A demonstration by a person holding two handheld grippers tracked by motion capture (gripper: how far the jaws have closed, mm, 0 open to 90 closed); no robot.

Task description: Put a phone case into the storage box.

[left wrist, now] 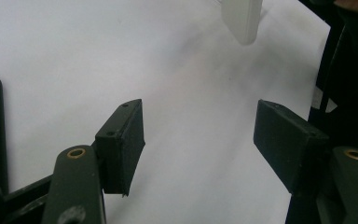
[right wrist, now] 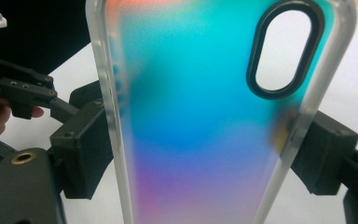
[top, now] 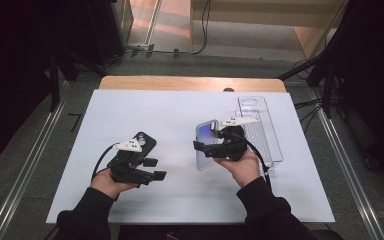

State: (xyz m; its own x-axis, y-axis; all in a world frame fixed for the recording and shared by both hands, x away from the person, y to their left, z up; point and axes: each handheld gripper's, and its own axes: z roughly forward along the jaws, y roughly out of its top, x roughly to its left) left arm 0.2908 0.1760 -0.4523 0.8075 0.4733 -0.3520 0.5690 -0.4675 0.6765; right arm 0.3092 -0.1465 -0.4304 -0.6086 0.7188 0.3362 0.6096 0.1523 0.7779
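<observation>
The right gripper (right wrist: pixel 200 154) clamps the iridescent phone case (right wrist: pixel 200 116) across its width; left gripper (left wrist: pixel 200 135), jaws apart and empty, sits well left of it.

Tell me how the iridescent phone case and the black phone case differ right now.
The iridescent phone case is translucent, blue shading to pink; the black phone case is dark and opaque. The iridescent one is clamped between the right claw pads and lifted off the white table; the black one lies flat there, behind the left claw, whose jaws stand open and empty. Both have a camera cutout.
</observation>
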